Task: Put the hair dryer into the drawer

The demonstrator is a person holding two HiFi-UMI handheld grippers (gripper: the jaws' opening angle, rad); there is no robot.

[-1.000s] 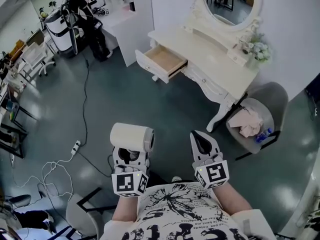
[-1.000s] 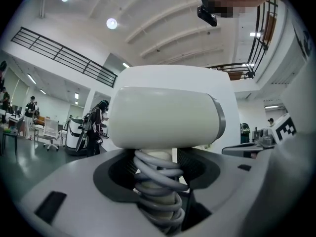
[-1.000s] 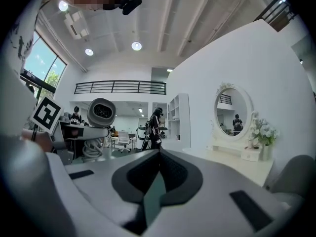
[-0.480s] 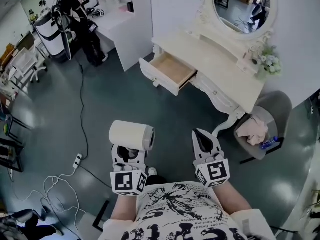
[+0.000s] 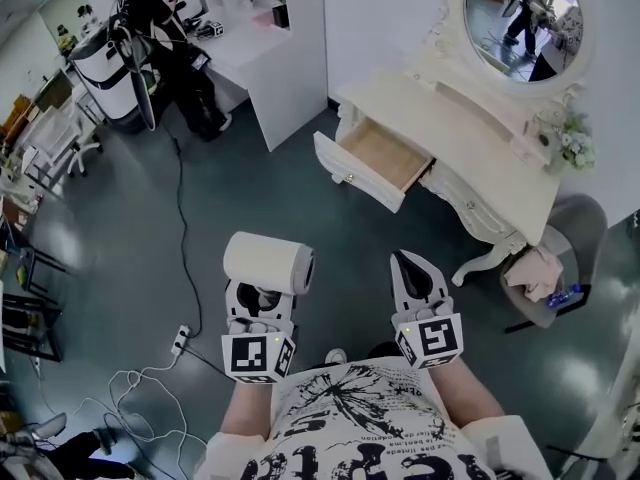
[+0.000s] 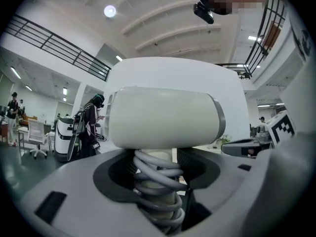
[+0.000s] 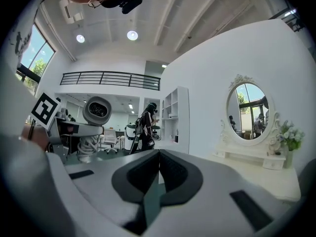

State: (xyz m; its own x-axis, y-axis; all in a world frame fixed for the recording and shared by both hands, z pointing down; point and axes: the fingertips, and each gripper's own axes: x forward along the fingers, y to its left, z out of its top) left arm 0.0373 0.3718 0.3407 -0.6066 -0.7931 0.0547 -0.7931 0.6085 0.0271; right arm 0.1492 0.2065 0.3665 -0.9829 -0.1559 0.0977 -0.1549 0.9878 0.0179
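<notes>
A cream-white hair dryer stands upright in my left gripper, whose jaws are shut on its handle with the grey cord wound round it. Its barrel lies crosswise above the jaws and fills the left gripper view. My right gripper is held level beside it, shut and with nothing in it; its tips meet. The open wooden drawer of the cream dressing table lies ahead and to the right, well beyond both grippers. The hair dryer also shows at the left of the right gripper view.
An oval mirror and flowers sit on the dressing table. A grey chair with cloth stands at its right. A white cabinet, a person with a machine and a floor cable with a power strip lie to the left.
The dressing table and drawer have shifted to the right in the head view as I walk across the floor. Both grippers keep their pose and the hair dryer stays gripped.
</notes>
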